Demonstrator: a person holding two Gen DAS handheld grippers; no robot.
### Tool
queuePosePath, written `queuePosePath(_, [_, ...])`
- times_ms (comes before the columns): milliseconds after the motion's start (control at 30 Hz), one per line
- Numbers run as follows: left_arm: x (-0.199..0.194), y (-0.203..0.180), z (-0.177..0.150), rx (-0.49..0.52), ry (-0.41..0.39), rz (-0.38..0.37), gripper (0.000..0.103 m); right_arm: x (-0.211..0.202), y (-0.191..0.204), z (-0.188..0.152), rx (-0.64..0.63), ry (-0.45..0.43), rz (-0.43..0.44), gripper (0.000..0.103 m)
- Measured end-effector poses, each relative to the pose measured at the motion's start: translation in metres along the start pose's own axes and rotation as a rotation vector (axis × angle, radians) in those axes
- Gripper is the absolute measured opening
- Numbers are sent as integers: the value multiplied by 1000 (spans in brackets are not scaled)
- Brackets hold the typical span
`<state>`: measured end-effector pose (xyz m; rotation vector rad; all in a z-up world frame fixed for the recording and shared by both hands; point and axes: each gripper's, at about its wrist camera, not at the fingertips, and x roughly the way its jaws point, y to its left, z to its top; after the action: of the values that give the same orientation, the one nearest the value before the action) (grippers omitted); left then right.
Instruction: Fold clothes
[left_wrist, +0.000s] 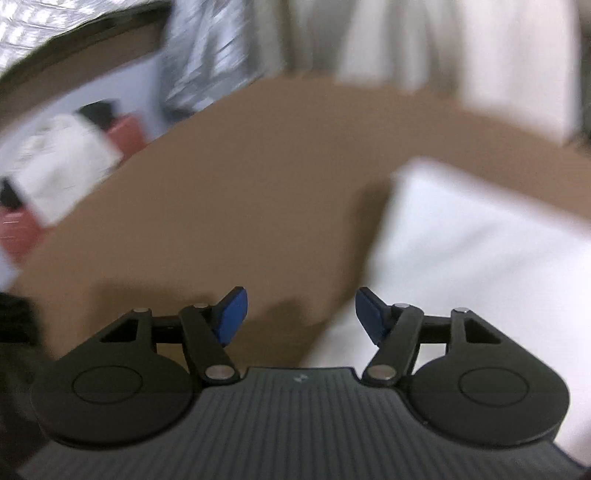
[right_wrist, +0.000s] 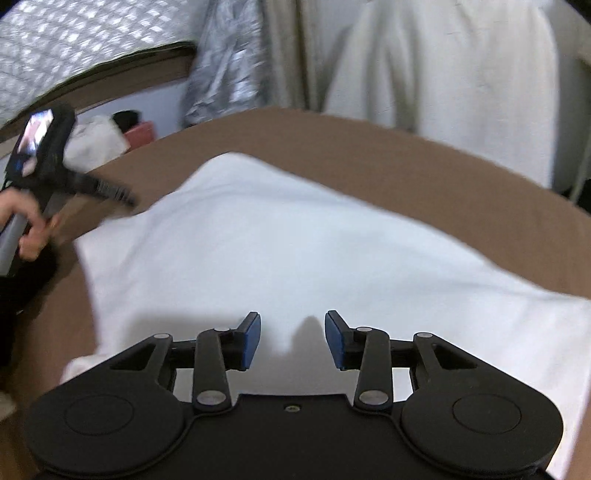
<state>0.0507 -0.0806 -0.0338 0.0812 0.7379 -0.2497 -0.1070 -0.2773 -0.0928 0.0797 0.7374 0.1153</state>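
A white garment (right_wrist: 280, 251) lies folded flat on the brown table (right_wrist: 406, 155). In the left wrist view the garment (left_wrist: 480, 251) fills the right side, on the brown table (left_wrist: 229, 206). My left gripper (left_wrist: 301, 317) is open and empty, over bare table just left of the garment's edge. It also shows in the right wrist view (right_wrist: 110, 192), blurred, held in a hand at the garment's left corner. My right gripper (right_wrist: 292, 339) is open and empty, just above the garment's near part.
A cream garment (right_wrist: 461, 81) hangs behind the table's far edge. A patterned grey bed cover (right_wrist: 74, 48) is at the far left. On the floor to the left lie white cloth (left_wrist: 62, 166) and pink items (left_wrist: 127, 134).
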Motion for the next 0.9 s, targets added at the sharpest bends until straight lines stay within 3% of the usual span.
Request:
queuePosePath(100, [-42, -25, -10, 42, -68, -180, 66, -7, 11, -5, 5, 26, 71, 45])
queuePosePath(167, [-52, -50, -25, 97, -38, -280, 66, -11, 15, -5, -9, 36, 112, 47])
queuePosePath(233, [-45, -71, -44, 184, 66, -343, 66, -14, 20, -6, -23, 62, 152, 50])
queuePosePath(300, [-30, -91, -70, 315, 208, -314, 66, -9, 26, -15, -34, 146, 191, 50])
queuePosePath(367, [-20, -100, -93, 411, 293, -229, 69, -4, 33, -31, -72, 242, 204, 50])
queuePosePath(467, [-26, -96, -99, 407, 279, -228, 69, -3, 50, -62, -179, 263, 145, 52])
queuePosePath(600, [-35, -100, -111, 463, 239, -170, 73, -14, 64, -75, -299, 238, 104, 57])
queuePosePath(900, [-45, -98, -116, 440, 188, -171, 75, -50, 21, -86, -103, 216, 228, 57])
